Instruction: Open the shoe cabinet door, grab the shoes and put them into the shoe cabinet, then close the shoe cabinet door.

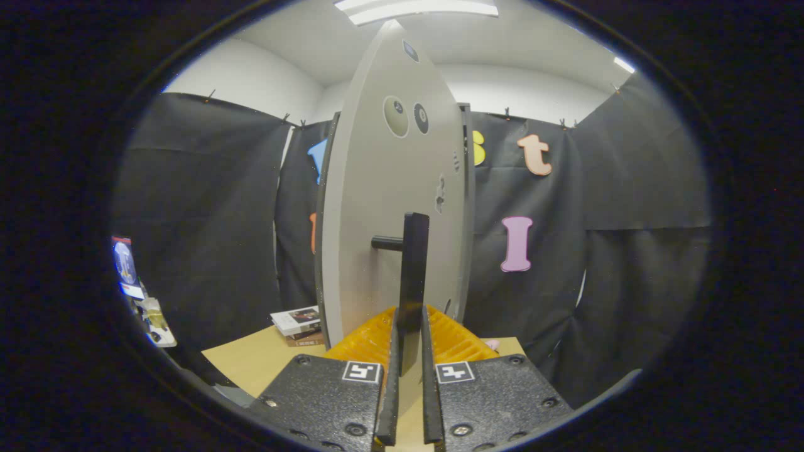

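two fingers of your gripper (408,339) pinch the dark handle (412,282) of the shoe cabinet door (383,188) at centre frame, a grip that lets you swing the door, which stands edge-on above the tabletop (251,361) at lower left.

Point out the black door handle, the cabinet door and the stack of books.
door handle (413,276), gripper view, bar's middle, between the fingers.
cabinet door (377,188), gripper view, grey panel.
books (298,325), gripper view, top cover.
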Tool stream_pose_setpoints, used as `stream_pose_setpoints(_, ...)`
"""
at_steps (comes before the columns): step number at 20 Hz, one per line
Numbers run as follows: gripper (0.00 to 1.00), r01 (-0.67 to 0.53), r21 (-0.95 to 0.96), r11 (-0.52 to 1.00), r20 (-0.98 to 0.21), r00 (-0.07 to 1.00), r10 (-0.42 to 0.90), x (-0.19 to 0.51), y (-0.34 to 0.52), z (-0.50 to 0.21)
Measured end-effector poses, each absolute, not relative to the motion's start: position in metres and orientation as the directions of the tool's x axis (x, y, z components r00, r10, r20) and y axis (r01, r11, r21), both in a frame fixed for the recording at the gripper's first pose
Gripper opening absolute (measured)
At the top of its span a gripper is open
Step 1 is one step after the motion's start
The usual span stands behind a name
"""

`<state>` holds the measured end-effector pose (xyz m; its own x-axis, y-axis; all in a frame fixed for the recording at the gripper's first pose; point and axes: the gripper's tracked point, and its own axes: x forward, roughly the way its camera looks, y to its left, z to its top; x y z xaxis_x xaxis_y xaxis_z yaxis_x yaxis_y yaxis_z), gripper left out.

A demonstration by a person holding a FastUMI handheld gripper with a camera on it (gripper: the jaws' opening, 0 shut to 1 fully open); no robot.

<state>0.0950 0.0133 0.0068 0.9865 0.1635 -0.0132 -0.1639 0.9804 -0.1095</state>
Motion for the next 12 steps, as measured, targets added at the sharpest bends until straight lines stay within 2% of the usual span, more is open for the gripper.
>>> stream_pose_setpoints(6, 0.06, 0.046, -0.066, 0.997, 0.034, 0.998, -0.044, 0.091, -0.087, 0.018)
stream_pose_setpoints(8, 0.04, -0.011, 0.0, 1.0, 0.023, 1.0, 0.011, 0.088, -0.086, 0.013)
stream_pose_setpoints(10, 0.07, -0.046, 0.064, 0.997, -0.011, 0.999, 0.047, 0.08, -0.08, 0.0)
stream_pose_setpoints(12, 0.07, -0.028, 0.093, 0.995, -0.031, 0.999, 0.031, 0.064, -0.084, -0.01)
